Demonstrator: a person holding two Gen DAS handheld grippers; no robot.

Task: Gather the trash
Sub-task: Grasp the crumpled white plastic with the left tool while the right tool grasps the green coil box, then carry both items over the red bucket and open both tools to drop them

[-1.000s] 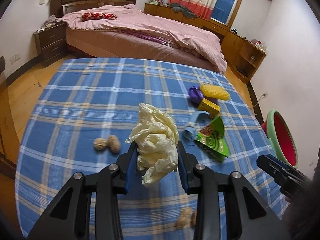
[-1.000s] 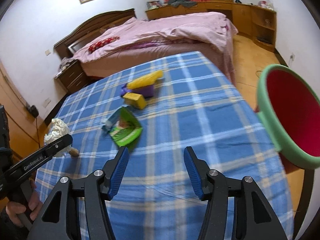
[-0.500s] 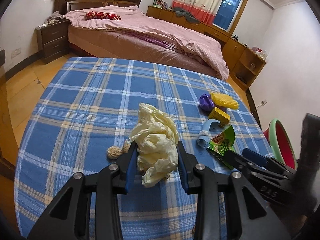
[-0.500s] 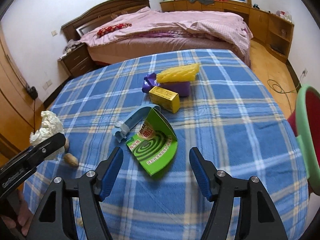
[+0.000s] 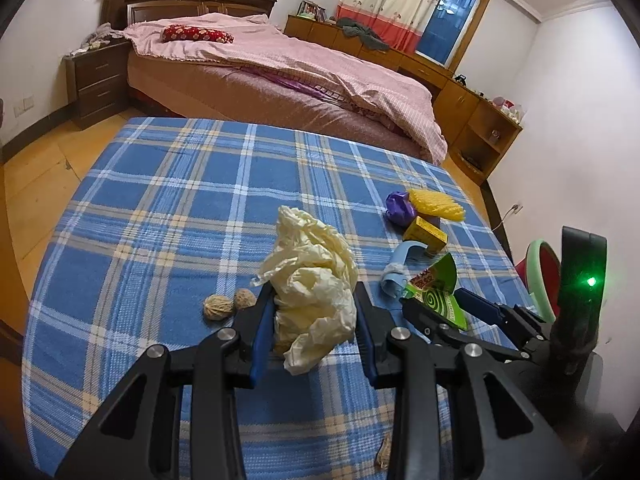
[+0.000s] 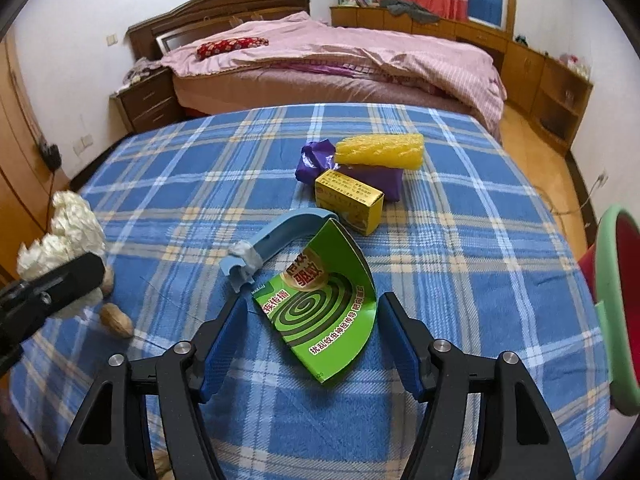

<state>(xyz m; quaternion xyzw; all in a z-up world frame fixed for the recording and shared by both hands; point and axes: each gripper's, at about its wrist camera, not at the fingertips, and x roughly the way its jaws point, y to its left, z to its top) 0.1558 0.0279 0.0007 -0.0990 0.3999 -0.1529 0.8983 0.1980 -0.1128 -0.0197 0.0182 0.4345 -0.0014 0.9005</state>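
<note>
My left gripper is shut on a crumpled cream paper wad and holds it above the blue plaid table. The wad also shows at the left of the right wrist view. My right gripper is open, its jaws on either side of a green mosquito-coil box piece that lies on the cloth; that piece also shows in the left wrist view. A blue curved plastic piece, a yellow box, a purple wrapper and a yellow foam piece lie beyond.
Two walnuts lie left of the wad. A green-rimmed red bin stands off the table's right edge. Another nut lies near the front edge. A bed and wooden cabinets stand behind.
My right gripper has moved left and down over the table until its open jaws flank the green box piece. My left gripper still holds the wad, drifting slightly.
</note>
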